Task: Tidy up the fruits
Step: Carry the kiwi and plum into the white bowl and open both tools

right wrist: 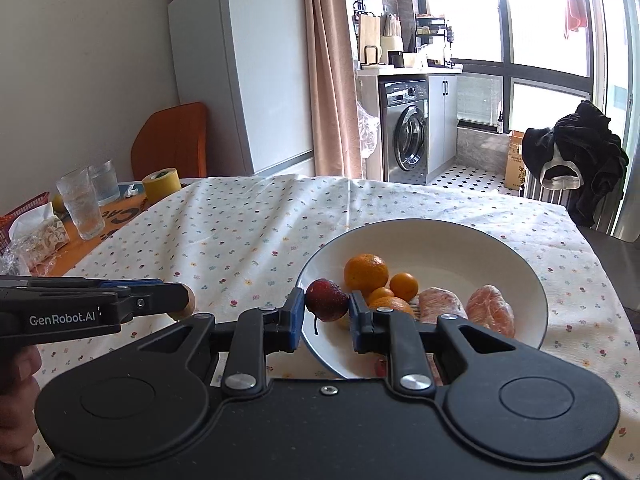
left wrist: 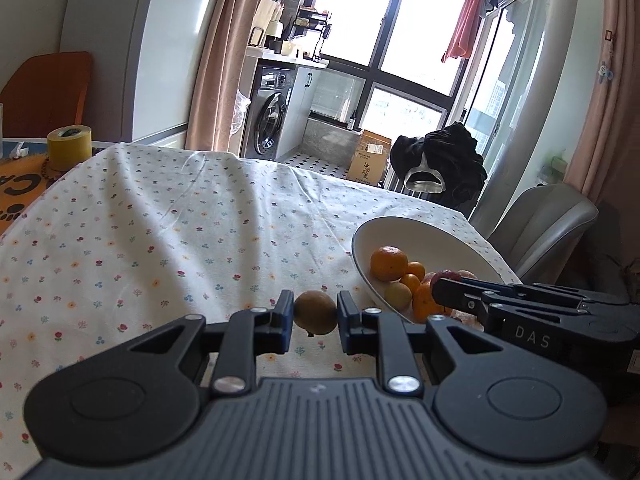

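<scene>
A table covered by a floral tablecloth (left wrist: 160, 216) is shown, with a white bowl (right wrist: 500, 248) placed near its right-hand edge. The cloth to the left of the bowl and beyond it is bare up to the far edge, where the cloth drops away. At the far left corner the cloth ends and an orange mat (right wrist: 116, 216) is exposed, on which a roll of yellow tape (left wrist: 69, 146) stands.

In the right wrist view, two drinking glasses (right wrist: 82, 204) and a red basket (right wrist: 24, 216) are seen at that left corner — items that the left wrist view does not take in. The same view also looks into the bowl: a large orange (right wrist: 366, 272), several smaller oranges (right wrist: 404, 286) and two peeled citrus pieces (right wrist: 490, 312) are grouped toward its near side, while the far half of the bowl is bare. In the left wrist view the bowl is seen obliquely, and its right-hand contents are partly hidden by the right gripper.

The left gripper (left wrist: 315, 314) is held above the cloth just left of the bowl. Its jaws are set narrow and closed against a brown-green round fruit (left wrist: 315, 312), which is gripped on both sides and raised off the cloth.

The right gripper (right wrist: 326, 306) is positioned over the near left rim of the bowl. Its jaws are likewise narrow and clamped on a dark red fruit (right wrist: 326, 300), whose stem hangs downward. The two grippers are close beside each other but apart.
</scene>
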Demonstrator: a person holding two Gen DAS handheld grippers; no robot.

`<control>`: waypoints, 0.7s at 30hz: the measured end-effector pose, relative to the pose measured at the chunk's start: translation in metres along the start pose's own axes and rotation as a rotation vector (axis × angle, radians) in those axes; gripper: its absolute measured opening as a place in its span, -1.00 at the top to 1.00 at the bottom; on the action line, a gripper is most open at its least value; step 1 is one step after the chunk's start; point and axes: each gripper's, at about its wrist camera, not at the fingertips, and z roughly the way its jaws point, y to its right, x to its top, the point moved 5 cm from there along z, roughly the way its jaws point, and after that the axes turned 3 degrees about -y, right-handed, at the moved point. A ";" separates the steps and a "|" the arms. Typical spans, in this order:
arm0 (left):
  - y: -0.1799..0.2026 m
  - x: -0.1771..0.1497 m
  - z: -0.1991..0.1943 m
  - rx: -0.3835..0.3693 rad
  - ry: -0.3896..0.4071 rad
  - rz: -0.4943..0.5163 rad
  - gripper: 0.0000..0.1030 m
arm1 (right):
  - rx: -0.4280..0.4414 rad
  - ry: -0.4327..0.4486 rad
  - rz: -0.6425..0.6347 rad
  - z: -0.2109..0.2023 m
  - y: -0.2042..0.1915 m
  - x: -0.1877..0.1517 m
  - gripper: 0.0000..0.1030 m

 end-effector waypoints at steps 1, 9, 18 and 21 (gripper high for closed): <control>0.004 0.001 0.002 -0.005 0.000 0.005 0.59 | -0.006 0.004 0.006 -0.002 0.005 0.000 0.58; 0.034 0.009 0.017 -0.034 -0.007 0.052 0.59 | -0.054 0.031 0.056 -0.014 0.042 0.000 0.58; 0.059 0.012 0.032 -0.055 -0.022 0.092 0.59 | -0.085 0.044 0.100 -0.024 0.073 -0.006 0.58; 0.066 0.012 0.037 -0.061 -0.028 0.102 0.59 | -0.095 0.045 0.116 -0.026 0.082 -0.008 0.58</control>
